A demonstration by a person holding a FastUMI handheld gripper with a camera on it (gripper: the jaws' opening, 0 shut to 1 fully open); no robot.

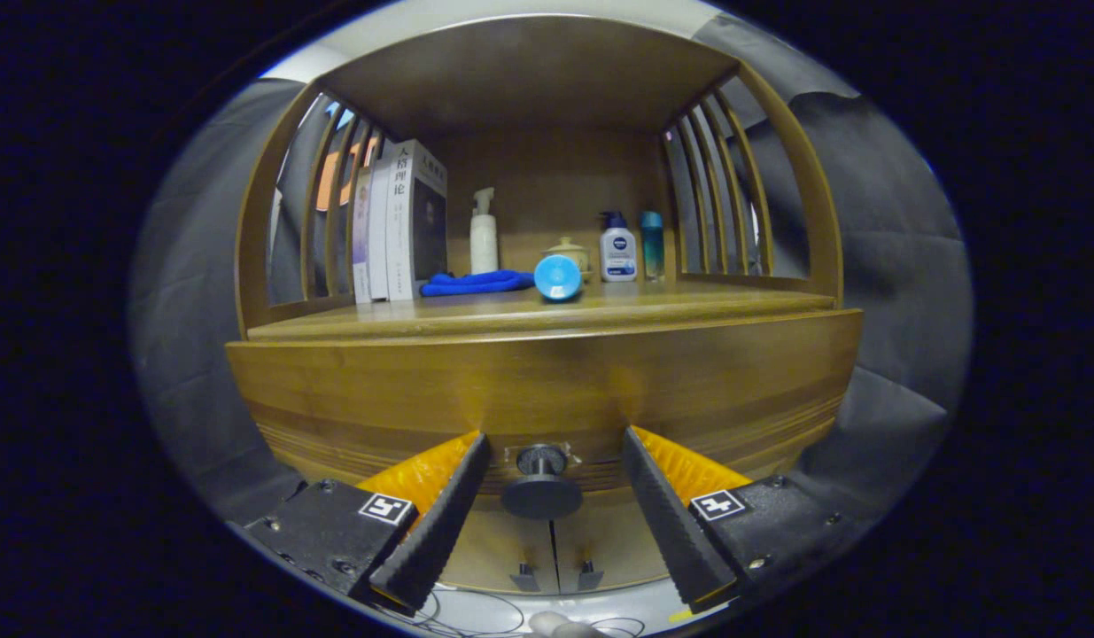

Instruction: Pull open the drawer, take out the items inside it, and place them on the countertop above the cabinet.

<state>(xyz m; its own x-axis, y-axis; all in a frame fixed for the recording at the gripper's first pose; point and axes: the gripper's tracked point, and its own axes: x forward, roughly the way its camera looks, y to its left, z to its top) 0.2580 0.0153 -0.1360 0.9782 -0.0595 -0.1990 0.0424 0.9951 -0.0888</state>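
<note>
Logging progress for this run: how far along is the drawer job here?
Barely started. Done: nothing; the drawer looks shut, its front flush under the countertop. In hand: the gripper is open, its fingers either side of the knob and not pressing it. Left: grip the knob, pull the drawer open, lift out whatever is inside and set it on the countertop, near the books, cloth and bottles.

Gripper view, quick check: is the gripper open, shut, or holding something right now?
Gripper: open, holding nothing. Its fingers stand apart on either side of the drawer knob, not touching it; the drawer looks closed.
</note>
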